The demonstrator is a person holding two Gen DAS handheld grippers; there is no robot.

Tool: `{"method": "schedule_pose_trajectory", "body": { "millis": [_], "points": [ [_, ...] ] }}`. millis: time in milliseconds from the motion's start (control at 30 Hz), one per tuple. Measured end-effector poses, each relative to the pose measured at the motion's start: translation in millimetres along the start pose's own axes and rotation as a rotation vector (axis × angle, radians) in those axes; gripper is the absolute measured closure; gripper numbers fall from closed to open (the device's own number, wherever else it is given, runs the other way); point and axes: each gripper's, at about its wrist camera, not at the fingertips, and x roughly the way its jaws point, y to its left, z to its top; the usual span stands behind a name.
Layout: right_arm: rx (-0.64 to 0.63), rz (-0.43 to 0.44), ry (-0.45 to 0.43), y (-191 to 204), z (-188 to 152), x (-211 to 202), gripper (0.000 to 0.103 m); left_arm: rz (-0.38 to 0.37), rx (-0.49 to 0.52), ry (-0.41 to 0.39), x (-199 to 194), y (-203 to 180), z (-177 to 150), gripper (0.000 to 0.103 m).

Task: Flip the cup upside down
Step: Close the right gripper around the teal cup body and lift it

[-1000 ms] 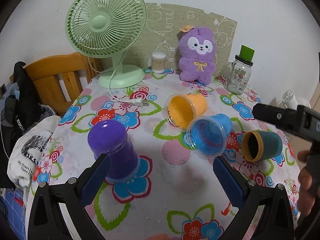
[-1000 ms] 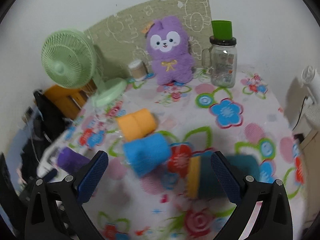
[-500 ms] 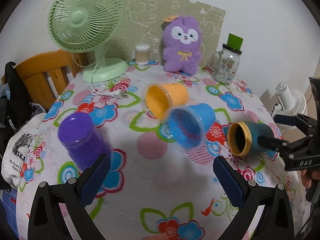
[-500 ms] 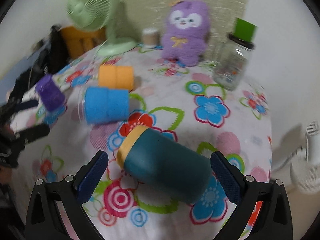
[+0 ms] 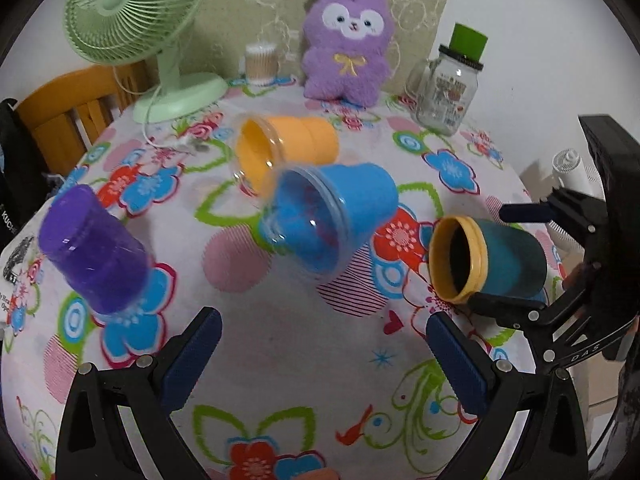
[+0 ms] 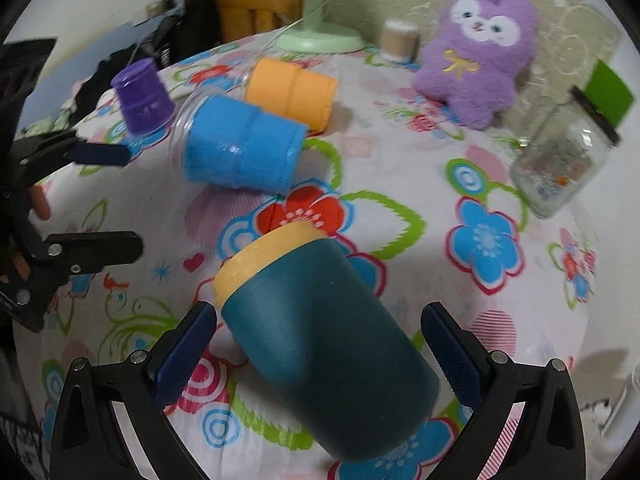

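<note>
Item one: the dark teal plastic cup with the yellow rim, lying on its side on the floral tablecloth at the near right of the table. We have the right gripper straddling it, one blue-padded finger on each side; the jaws stand wide apart, and a gap shows between each pad and the cup wall. We judge it not yet gripped.

Item two: the purple translucent plastic cup, far left, standing mouth down. We count this one as done.

Item three: the blue felt-lined clear cup, on its side at the table's middle, mouth toward the left wrist camera. Not done.

Item four: the orange felt-lined clear cup, on its side just behind the blue one, the two apparently touching at the rims. Not done.

Item five: the left gripper, spread wide and holding nothing, hovering over bare cloth at the near edge.

Background stock: green desk fan, purple plush rabbit, glass jar with green lid, all along the far side.

Tally, as we judge it: one cup of four inverted; the teal cup is next and awaits closing, lifting and turning; blue and orange remain after it.
</note>
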Motion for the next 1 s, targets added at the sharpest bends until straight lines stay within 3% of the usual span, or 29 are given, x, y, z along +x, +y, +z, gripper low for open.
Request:
{"method": "schedule_pose_trajectory", "body": {
  "millis": [167,400,533,633,800,1000],
  "points": [
    [-0.054,0.011,0.030,4.2,0.5,13.3,0.000,-0.011,0.013,0.020,7.1,-11.1,1.5,0.000],
    [0.038,0.054,0.024,-9.3,2.0,12.7,0.007,-0.045,0.052,0.054,12.2,-26.6,-3.7,0.000],
    [0.063,0.019,0.032,-5.1,2.1,9.7,0.014,-0.053,0.062,0.055,7.6,-29.3,-7.5,0.000],
    [0.131,-0.051,0.021,1.7,2.8,2.0,0.023,-0.063,0.076,0.047,-2.8,-27.0,-15.8,0.000],
    [0.206,-0.097,0.001,23.8,3.6,-10.7,0.026,-0.065,0.062,0.034,-22.5,-15.1,-32.0,0.000],
    [0.387,-0.070,-0.058,43.0,9.3,-32.2,0.027,-0.073,0.050,0.002,-50.3,-4.6,-51.3,0.000]
  ]
}}
